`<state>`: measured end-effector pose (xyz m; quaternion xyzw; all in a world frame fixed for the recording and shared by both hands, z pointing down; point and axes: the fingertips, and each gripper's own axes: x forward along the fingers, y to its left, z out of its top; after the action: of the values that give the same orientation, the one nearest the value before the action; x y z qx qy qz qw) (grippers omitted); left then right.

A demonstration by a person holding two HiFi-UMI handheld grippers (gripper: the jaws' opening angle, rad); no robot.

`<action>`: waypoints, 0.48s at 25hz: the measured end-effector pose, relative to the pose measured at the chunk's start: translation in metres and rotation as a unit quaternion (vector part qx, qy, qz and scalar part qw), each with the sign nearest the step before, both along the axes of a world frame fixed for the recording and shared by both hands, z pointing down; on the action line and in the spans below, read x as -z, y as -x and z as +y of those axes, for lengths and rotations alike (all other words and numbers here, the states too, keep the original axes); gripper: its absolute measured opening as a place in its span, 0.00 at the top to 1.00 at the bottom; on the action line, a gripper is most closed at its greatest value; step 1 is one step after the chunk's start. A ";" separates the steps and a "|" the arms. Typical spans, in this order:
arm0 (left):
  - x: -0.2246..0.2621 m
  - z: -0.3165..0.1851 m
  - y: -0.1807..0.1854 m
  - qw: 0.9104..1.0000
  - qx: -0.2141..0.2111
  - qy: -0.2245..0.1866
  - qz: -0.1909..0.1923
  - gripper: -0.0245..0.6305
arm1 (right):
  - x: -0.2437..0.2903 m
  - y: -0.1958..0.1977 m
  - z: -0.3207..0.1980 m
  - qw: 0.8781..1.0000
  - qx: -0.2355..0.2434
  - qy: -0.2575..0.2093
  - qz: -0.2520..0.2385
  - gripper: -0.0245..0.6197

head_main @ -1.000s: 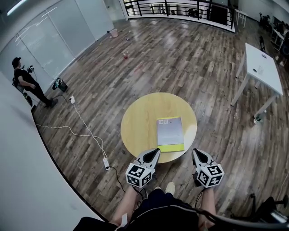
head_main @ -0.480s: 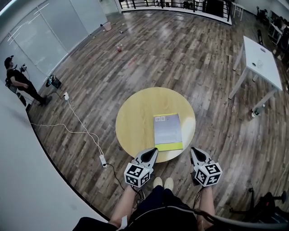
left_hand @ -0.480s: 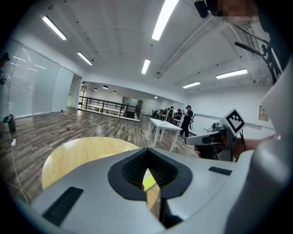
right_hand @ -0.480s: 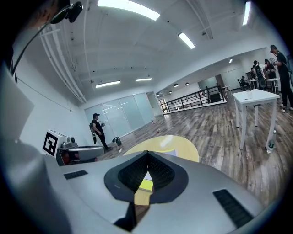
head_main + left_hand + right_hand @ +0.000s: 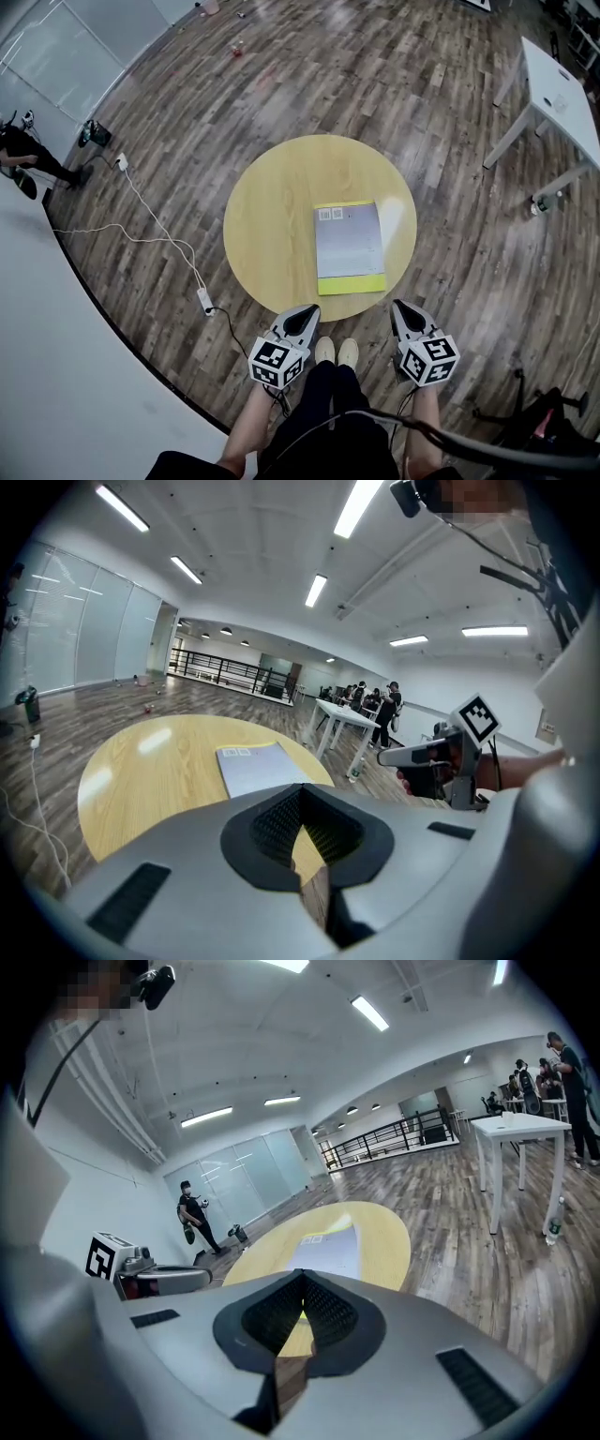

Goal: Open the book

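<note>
Head view, nearest first: person's legs and pale shoes (image 5: 336, 352) at the bottom edge, a gripper at each side, both short of the table edge and apart from the book. Left gripper (image 5: 310, 309) – jaws drawn together, tips meeting, nothing between them; the left gripper view shows the same (image 5: 300, 797), with only tabletop past the tips. Right gripper (image 5: 397, 306) likewise closed and empty, confirmed in the right gripper view (image 5: 302, 1281). Marker cubes sit behind each one, left cube (image 5: 272, 363) and right cube (image 5: 429, 360). Beyond the tips, the round yellow table (image 5: 272, 216) stands on the wood plank floor (image 5: 375, 84). The book (image 5: 349, 246) lies flat and closed on the table's right half, nearer the person's edge – grey cover, yellow-green strip along its near edge, two small squares at the far left corner. It also shows in the left gripper view (image 5: 251, 766) and the right gripper view (image 5: 330, 1244). Left of the table a white cable (image 5: 150, 230) runs across the floor to a power strip (image 5: 205, 301). Farther off, a white table (image 5: 565, 101) stands at upper right with a bottle (image 5: 544, 202) by its leg, and a person in dark clothes (image 5: 26, 155) stands at the far left.
</note>
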<state>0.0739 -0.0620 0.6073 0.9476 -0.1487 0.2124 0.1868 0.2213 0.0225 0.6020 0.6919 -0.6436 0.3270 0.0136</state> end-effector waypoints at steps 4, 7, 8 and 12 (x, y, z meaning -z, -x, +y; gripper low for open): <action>-0.028 0.002 -0.001 1.000 -0.010 0.013 -0.010 0.96 | -0.035 0.003 0.002 1.000 -0.001 0.022 -0.008 0.96; -0.041 0.005 -0.005 1.000 -0.019 0.019 -0.016 0.96 | -0.052 0.001 0.002 0.999 -0.007 0.030 -0.016 0.96; -0.044 0.006 -0.006 0.999 -0.022 0.020 -0.018 0.96 | -0.056 0.000 0.001 0.999 -0.008 0.032 -0.018 0.96; -0.049 0.004 -0.008 0.999 -0.024 0.026 -0.021 0.96 | -0.071 -0.005 -0.002 0.998 -0.015 0.055 -0.032 0.96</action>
<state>0.0815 -0.0579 0.6568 0.9410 -0.1243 0.2404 0.2031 0.2259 0.0202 0.6731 0.6891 -0.6140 0.3839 0.0257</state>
